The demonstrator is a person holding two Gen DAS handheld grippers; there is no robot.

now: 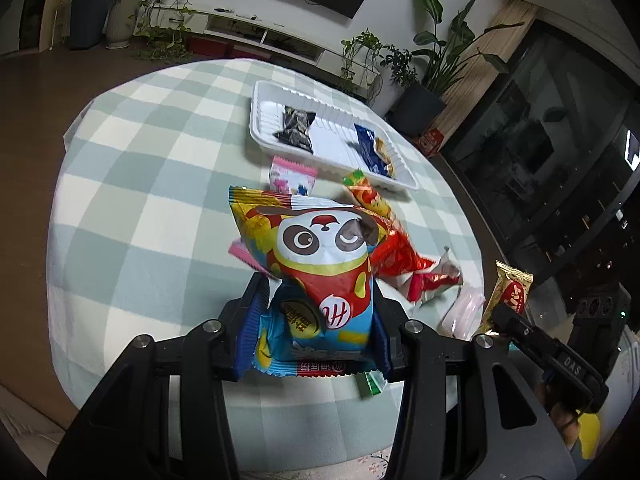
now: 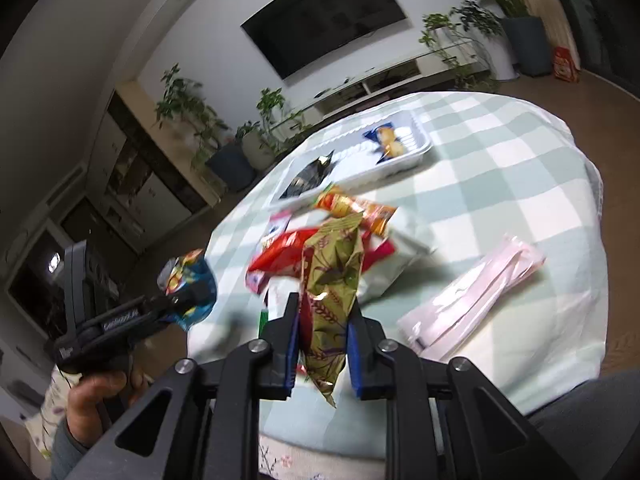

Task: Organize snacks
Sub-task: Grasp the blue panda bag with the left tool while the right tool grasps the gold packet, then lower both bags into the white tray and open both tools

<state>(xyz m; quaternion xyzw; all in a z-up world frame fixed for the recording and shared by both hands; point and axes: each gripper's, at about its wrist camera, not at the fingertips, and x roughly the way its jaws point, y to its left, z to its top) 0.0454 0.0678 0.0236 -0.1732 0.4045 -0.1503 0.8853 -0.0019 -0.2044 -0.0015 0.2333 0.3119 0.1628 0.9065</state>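
- The panda snack bag (image 1: 320,276) is pinched in the left gripper (image 1: 316,320), pads pressing its lower half, clear of the cloth.
- The gold wheat-print packet (image 2: 332,296) is clamped edge-on in the right gripper (image 2: 322,344), jaws drawn narrow on it.
- Beyond them a loose pile of wrappers (image 1: 396,248) lies on the checked tablecloth (image 1: 140,200), with a pale pink packet (image 2: 472,304) off to one side.
- Farther back, the white tray (image 1: 264,92) holds a dark packet (image 1: 295,128) and a blue one (image 1: 370,150), with bare space between.
- Judged step: both picks made, carrying to the tray.
- Next calls for moving each bag over free tray space, lowering it, then releasing without piling onto its neighbours.
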